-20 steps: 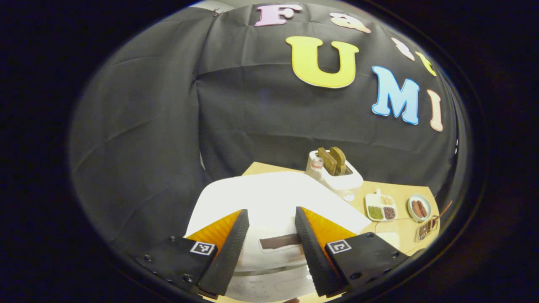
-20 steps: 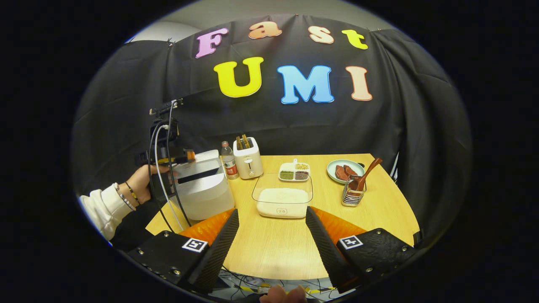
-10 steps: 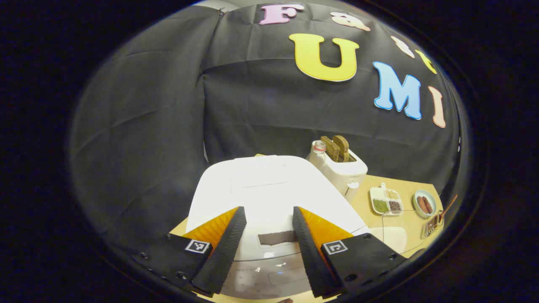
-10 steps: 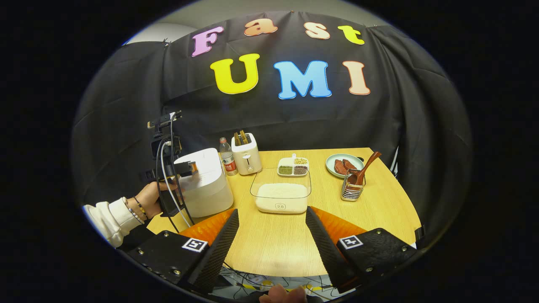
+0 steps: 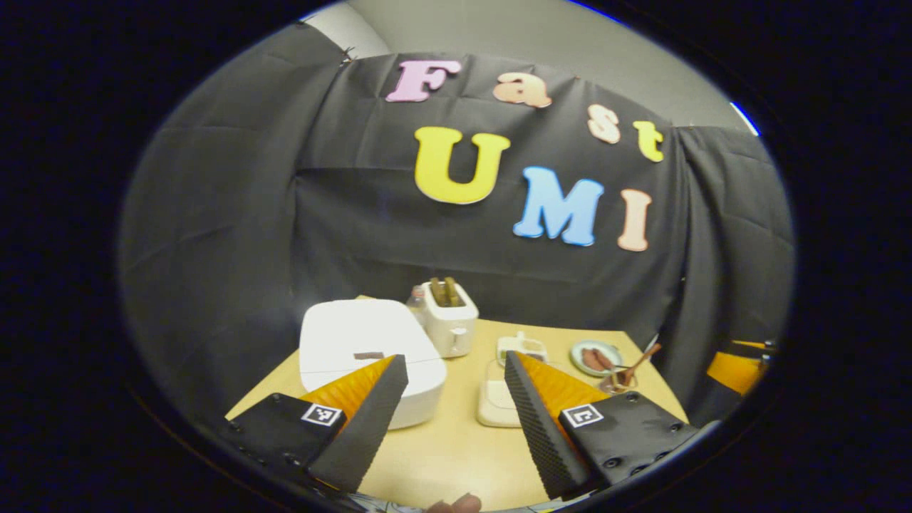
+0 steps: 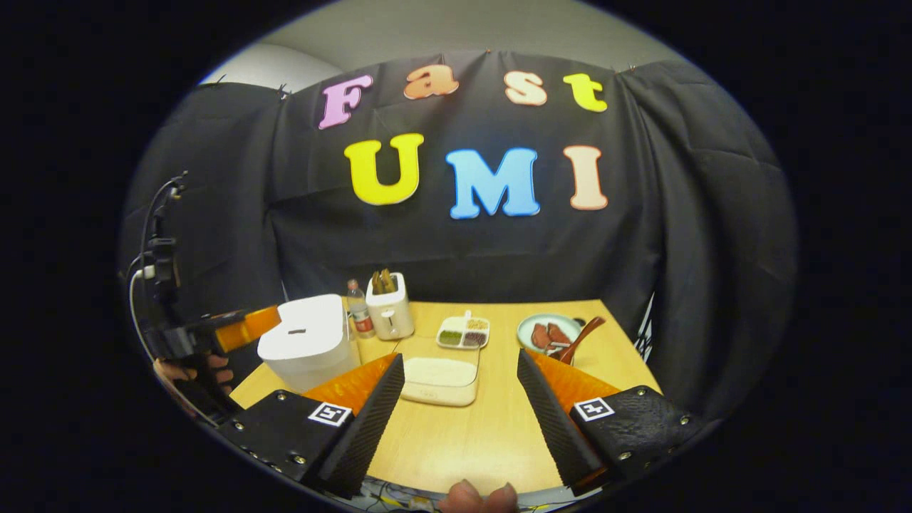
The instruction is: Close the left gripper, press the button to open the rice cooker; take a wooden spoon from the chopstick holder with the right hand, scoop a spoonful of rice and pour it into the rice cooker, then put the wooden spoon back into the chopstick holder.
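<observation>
- The left gripper (image 5: 449, 420) hung above the near edge of the table (image 5: 456, 449), its fingers (image 5: 363, 427) spread wide with nothing between them.
- In the left gripper view the rice cooker (image 5: 363, 353) sat ahead and to the left of those fingers, lid down, not touched by them.
- Behind the cooker stood a toaster (image 5: 450, 324) with two slices in its slots, and a bottle (image 5: 415, 299) peeked out between the two.
- In the right gripper view the right gripper (image 6: 459, 413) hovered over the table's front, fingers (image 6: 548, 420) apart and empty.
- Straight ahead between the right fingers lay the clear rice box (image 6: 439, 379), filled with white rice.
- The cooker (image 6: 306, 342) sat left of that box, lid shut, with the left gripper (image 6: 242, 328) held beside it on its left, apart from the lid.
- A hand (image 6: 192, 370) gripped that left gripper from below, cables running up from it.
- Beyond the rice box lay a divided dish (image 6: 463, 333) of grains, and to its right a plate (image 6: 545, 333) with reddish pieces.
- The spoon (image 6: 581, 336) leaned up just above the right finger, by the plate; its holder was hidden behind that finger.
- In the left gripper view the spoon (image 5: 638, 360) stood in the holder (image 5: 614, 383) at the table's far right.
</observation>
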Action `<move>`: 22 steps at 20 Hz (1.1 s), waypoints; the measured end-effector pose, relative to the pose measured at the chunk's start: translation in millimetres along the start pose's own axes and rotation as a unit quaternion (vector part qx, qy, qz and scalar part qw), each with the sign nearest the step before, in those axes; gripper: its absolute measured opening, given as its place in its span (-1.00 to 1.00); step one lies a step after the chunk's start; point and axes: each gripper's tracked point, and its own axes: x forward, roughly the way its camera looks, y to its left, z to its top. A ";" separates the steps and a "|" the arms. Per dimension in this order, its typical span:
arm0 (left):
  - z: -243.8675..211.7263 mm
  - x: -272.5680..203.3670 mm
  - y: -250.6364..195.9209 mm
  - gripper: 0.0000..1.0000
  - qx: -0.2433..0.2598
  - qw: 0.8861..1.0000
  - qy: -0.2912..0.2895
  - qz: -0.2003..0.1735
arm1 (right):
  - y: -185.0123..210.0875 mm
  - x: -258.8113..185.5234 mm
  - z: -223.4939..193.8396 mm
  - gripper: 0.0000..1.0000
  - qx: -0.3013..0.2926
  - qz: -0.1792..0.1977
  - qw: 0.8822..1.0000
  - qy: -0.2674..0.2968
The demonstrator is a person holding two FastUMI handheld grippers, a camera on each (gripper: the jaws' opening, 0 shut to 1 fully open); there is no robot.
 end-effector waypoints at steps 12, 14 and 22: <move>73.0 -162.0 -113.0 0.91 0.042 0.991 -0.125 0.026 | -39.3 -80.6 77.4 0.94 -0.039 0.051 0.991 -0.116; 71.8 -166.0 -101.9 0.92 0.050 0.992 -0.112 0.034 | -44.2 -77.2 72.3 0.86 -0.026 0.040 0.994 -0.094; 88.4 -171.1 -56.1 0.83 0.038 0.990 -0.126 0.048 | -9.6 -65.8 73.1 0.95 -0.009 0.055 0.995 -0.081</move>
